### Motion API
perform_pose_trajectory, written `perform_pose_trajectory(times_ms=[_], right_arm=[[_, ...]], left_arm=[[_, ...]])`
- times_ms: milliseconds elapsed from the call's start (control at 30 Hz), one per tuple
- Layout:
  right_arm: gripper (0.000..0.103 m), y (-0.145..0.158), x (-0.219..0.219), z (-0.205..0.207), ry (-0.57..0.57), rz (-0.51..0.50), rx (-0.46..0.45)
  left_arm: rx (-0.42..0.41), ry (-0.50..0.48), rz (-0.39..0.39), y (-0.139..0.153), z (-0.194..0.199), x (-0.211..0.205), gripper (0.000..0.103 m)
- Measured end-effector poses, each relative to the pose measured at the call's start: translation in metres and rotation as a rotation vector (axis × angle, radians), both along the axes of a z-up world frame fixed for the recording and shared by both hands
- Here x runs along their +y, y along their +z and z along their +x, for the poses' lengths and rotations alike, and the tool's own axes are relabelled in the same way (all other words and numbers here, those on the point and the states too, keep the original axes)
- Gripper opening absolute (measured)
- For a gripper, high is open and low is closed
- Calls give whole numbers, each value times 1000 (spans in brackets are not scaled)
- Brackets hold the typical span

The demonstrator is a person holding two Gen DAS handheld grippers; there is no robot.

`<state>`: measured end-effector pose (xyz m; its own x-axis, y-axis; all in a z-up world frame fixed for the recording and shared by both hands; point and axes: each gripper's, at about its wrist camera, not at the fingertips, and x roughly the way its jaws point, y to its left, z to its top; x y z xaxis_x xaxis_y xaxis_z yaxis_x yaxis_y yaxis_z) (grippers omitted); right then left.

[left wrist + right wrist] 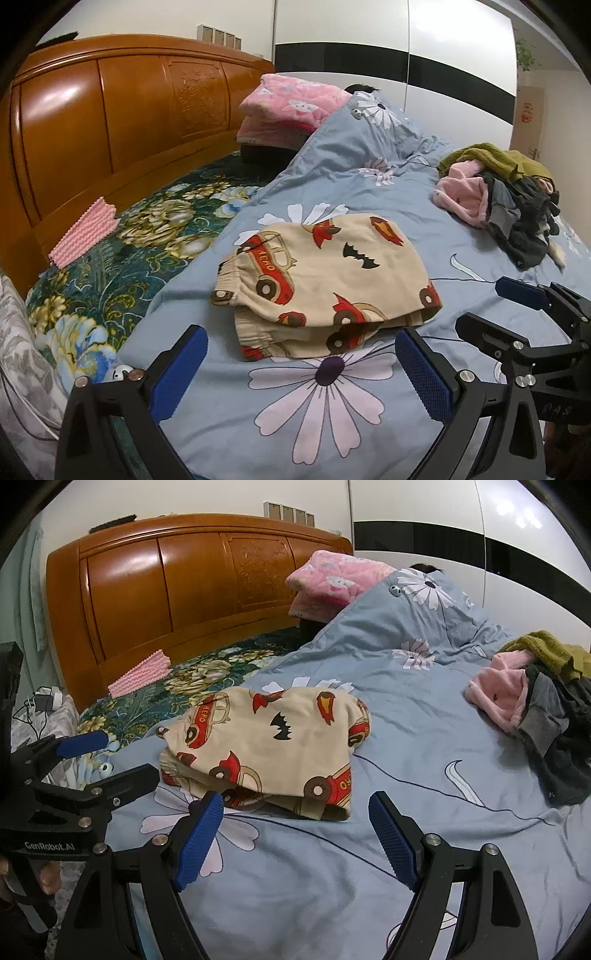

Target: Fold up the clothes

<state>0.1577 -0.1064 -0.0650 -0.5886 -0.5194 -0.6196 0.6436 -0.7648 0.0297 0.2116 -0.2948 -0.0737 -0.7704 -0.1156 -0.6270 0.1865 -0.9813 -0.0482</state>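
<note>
Your left tool [301, 365] carries a white stamp on its black frame reading "GenRobot.AI", legible in the right wrist view, and the folded shorts [325, 280] show "HERO" in yellow letters on the side of a red cartoon car (on one car the word appears reversed). The shorts are cream cotton-like knit, printed with red cars, brown wheels and a black bat shape, and they have a gathered elastic waistband at the left end. They lie folded in a thick rectangular bundle on the blue duvet [369, 177], just ahead of both tools and touching neither.

Your left tool stands wide apart, its blue rubber pads [179, 373] ribbed with a fine grid, and it holds nothing. Your right tool [295, 840] is likewise spread wide and empty, its pads hovering over the duvet near the front edge of the shorts.

The duvet is smooth woven fabric, pale blue with large white daisies with dark purple centres. To the right, well apart from the shorts, sits a loose pile of unfolded clothes [502, 199]: fuzzy pink fleece, an olive ribbed knit and dark grey pieces in a heap. Beyond the duvet a dark green floral bedsheet [129, 251] is exposed, with a pink wavy-textured cloth [83, 236] lying on it beside the glossy orange-brown carved wooden headboard [110, 122]. A plush pink blanket [291, 107] is stacked near the headboard.
</note>
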Motion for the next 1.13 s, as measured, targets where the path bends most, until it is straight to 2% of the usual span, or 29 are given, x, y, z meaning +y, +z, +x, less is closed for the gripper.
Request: perform_pose_trajectory(times_ms=[133, 333, 700, 1133], right_arm=[[82, 1, 4, -3, -12, -9, -4], [82, -1, 4, -4, -15, -2, -8], [82, -3, 5, -9, -22, 0, -14], [82, -5, 6, -13, -26, 7, -17]], left_arm=[[10, 13, -17, 1, -1, 2, 103], [1, -11, 13, -1, -6, 2, 103], [21, -2, -8, -3, -8, 5, 103], [29, 9, 24, -5, -13, 1, 103]])
